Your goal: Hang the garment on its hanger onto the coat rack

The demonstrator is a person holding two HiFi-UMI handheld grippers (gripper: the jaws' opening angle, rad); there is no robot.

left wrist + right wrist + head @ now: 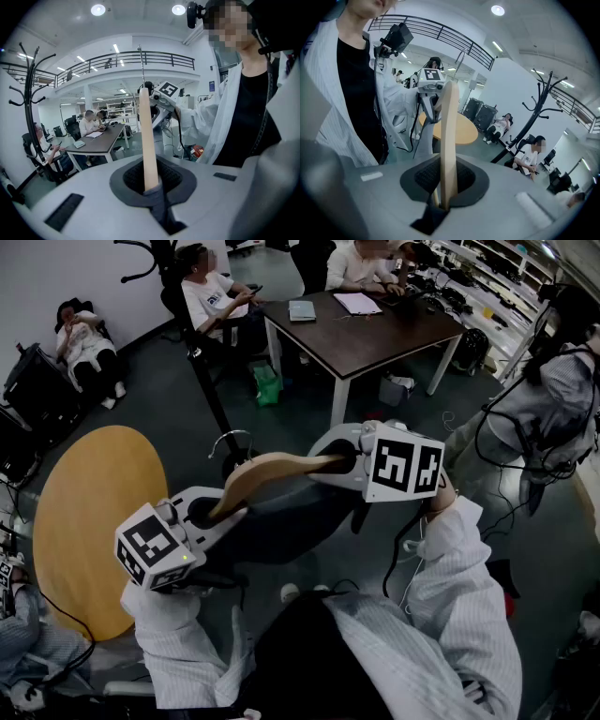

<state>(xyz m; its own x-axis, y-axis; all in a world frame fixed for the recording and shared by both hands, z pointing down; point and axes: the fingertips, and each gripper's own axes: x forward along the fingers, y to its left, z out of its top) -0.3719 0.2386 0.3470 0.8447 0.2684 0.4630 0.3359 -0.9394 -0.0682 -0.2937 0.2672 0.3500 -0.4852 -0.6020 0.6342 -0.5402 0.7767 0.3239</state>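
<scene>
Head view: the wooden hanger [272,470] with the dark garment [286,521] draped on it is up in the air in front of the person. The left claw [202,512] pinches its left end and the right claw [352,463] pinches the right end. The metal hook [230,439] sticks out on the far side. The coat rack [202,367] stands far-left, well apart from the hanger, beyond the round tabletop [84,512].

Left gripper view: the jaws are pressed onto the wood plus a fold of dark cloth. The rack is way off to the left.

Right gripper view: the jaws are clamped on the bare wooden arm, and the rack is off to the right.

So I'd say the pickup's done, and carrying it over and hooking it on are what's left.
</scene>
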